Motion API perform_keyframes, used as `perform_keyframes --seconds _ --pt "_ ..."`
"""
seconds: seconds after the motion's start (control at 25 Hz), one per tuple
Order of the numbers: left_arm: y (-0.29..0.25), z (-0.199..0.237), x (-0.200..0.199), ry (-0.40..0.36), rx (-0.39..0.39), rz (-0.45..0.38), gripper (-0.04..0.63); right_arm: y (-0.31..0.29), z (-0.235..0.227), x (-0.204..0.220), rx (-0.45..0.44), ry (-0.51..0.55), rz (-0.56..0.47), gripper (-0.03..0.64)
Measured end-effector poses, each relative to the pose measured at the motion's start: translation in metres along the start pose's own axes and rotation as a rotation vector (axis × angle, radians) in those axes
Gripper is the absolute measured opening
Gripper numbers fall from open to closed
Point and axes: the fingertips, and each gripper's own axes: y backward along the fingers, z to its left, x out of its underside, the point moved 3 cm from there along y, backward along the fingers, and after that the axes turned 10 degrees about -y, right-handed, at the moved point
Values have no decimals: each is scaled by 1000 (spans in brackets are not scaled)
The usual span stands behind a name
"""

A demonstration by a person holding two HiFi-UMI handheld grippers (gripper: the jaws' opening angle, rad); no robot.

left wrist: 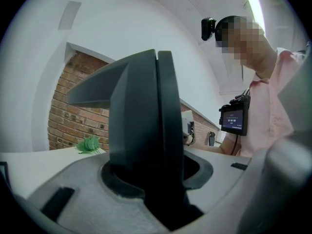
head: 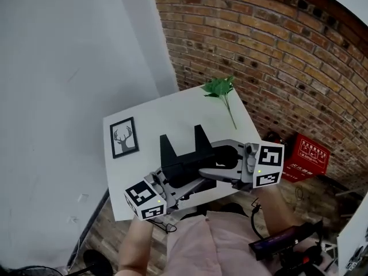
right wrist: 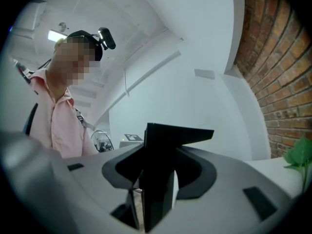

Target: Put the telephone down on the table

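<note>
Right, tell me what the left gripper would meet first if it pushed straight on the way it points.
The left gripper is clamped on the black telephone, so that comes first. Beyond it the line seems to lead to the right gripper on the other end, though depth is unclear.

Table [head: 172, 109] bare between picture frame [head: 123, 137] and leafy sprig [head: 219, 88]

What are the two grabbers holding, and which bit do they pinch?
Both hold the black telephone. The left gripper pinches its left end and the right gripper pinches its right end, so it hangs between them.
</note>
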Motion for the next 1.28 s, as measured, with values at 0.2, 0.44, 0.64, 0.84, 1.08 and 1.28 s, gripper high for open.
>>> perform_keyframes --seconds 0.2,0.44,0.64,0.84,1.08,1.28 --pt "0 20 -7 -21 33 -14 172 -8 -12 -12 40 27 -8 187" --pt "-10 40 -2 -2 33 -25 172 -8 -35 -16 67 25 20 192" --pt "-19 62 16 42 28 -21 172 -10 -64 -9 96 -4 53 199" --pt "-29 80 35 83 27 -2 172 -7 -92 1 113 -54 83 201" --pt "-47 96 60 156 13 20 172 3 -124 18 128 -131 115 204" --pt "-57 107 89 212 -3 47 172 8 -151 38 126 -198 145 207"
